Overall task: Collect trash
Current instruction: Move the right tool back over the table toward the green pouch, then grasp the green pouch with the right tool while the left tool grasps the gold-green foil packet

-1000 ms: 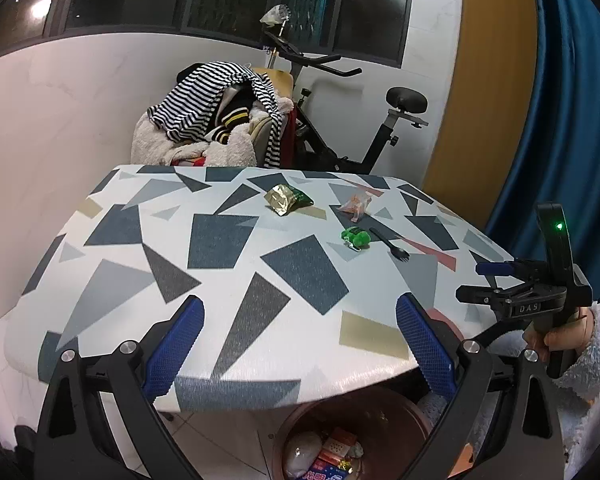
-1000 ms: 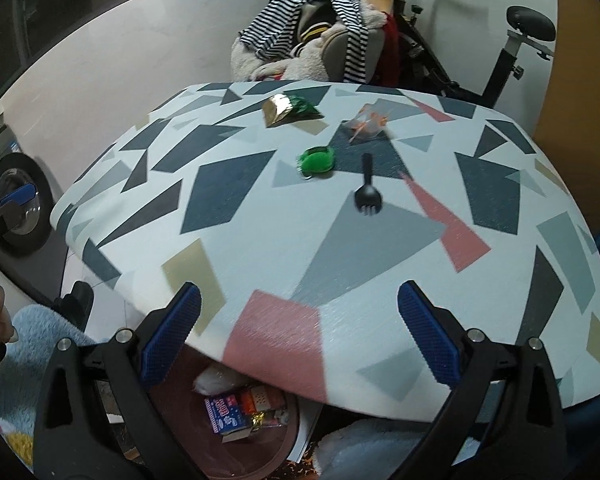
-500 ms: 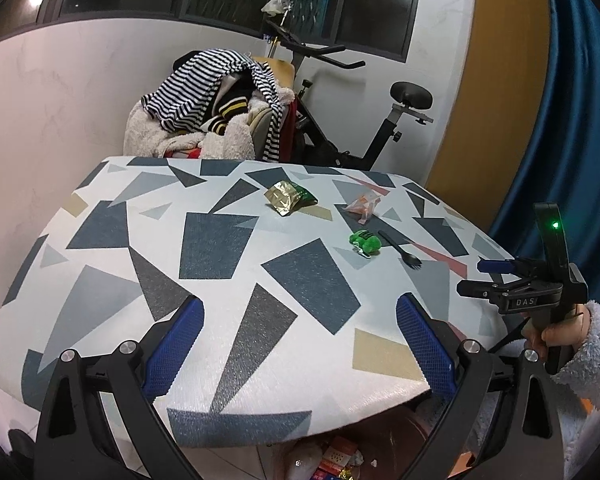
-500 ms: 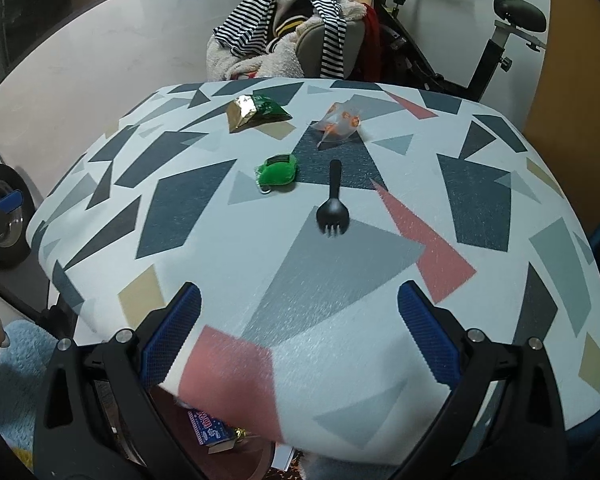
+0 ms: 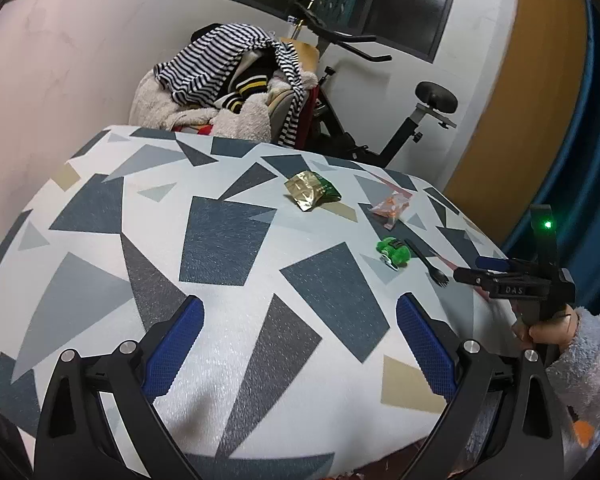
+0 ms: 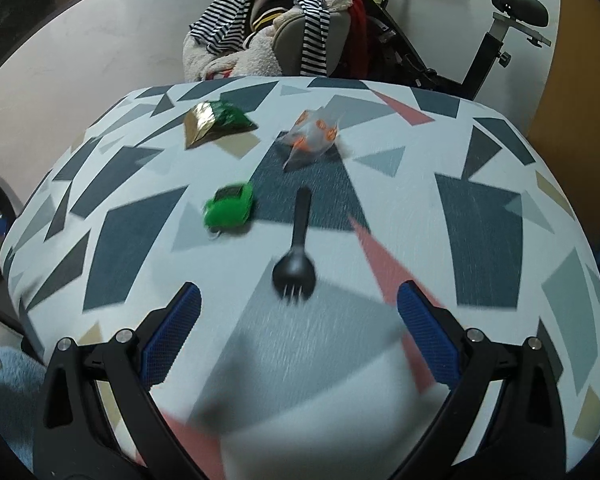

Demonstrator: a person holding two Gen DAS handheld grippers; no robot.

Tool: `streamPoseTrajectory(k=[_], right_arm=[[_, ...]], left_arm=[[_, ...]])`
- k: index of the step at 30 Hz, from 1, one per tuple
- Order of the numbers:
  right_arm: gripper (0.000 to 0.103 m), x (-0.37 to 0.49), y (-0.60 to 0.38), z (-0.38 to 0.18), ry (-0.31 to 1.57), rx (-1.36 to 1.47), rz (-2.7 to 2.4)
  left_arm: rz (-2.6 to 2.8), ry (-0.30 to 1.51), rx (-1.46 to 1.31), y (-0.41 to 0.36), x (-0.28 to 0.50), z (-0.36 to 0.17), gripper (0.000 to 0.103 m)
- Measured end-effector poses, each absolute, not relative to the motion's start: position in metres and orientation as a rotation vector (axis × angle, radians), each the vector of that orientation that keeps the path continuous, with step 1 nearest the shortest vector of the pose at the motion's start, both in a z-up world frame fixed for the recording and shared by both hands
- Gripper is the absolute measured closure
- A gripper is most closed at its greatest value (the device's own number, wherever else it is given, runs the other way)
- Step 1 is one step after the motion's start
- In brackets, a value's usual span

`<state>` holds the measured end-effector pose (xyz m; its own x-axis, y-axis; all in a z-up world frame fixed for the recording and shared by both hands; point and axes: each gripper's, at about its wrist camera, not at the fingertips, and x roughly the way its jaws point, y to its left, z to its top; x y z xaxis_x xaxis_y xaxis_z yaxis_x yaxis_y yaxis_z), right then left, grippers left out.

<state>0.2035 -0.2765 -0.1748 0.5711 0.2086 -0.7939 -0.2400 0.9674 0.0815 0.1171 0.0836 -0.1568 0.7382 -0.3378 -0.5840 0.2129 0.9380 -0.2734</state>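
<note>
Trash lies on the patterned table [image 5: 228,240] [image 6: 480,208]: a gold and green wrapper [image 5: 311,190] [image 6: 216,122], a clear bag with orange print [image 5: 392,208] [image 6: 314,138], a crumpled green wrapper [image 5: 394,252] [image 6: 230,210] and a black plastic fork [image 5: 426,262] [image 6: 298,252]. My right gripper [image 6: 298,336] is open, low over the table, with the fork's tines just ahead of its fingers. In the left wrist view the right gripper [image 5: 484,270] shows at the table's right edge, held by a hand. My left gripper [image 5: 298,344] is open and empty over the near table.
Behind the table stand a chair piled with striped and fleecy clothes [image 5: 224,80] [image 6: 276,28] and an exercise bike [image 5: 400,128] [image 6: 492,40]. A blue curtain [image 5: 596,140] hangs at the right. A fleecy sleeve [image 5: 576,364] is by the table's right edge.
Both grippers have moved forward over the table. The bin under the near edge has dropped out of view. The fork now lies much closer to my right gripper's fingers.
</note>
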Motion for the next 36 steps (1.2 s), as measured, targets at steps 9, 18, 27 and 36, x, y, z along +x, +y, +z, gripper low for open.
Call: streamPoseTrajectory(k=[9, 18, 27, 36], right_arm=[[0.024, 0.251, -0.243, -0.182, 0.950, 0.019, 0.358], [0.051, 0.279, -0.199, -0.196, 1.016, -0.051, 0.363], [0.066, 0.268, -0.229, -0.174, 0.927, 0.079, 0.363], [0.066, 0.261, -0.274, -0.161, 0.886, 0.196, 0.335]], left_arm=[[-0.281, 0.697, -0.230, 0.086, 0.142, -0.162, 0.008], [-0.288, 0.723, -0.269, 0.086, 0.166, -0.162, 0.008], [-0.345, 0.783, -0.284, 0.062, 0.240, -0.165, 0.009], [-0.377, 0.794, 0.018, 0.007, 0.350, -0.177, 0.009]])
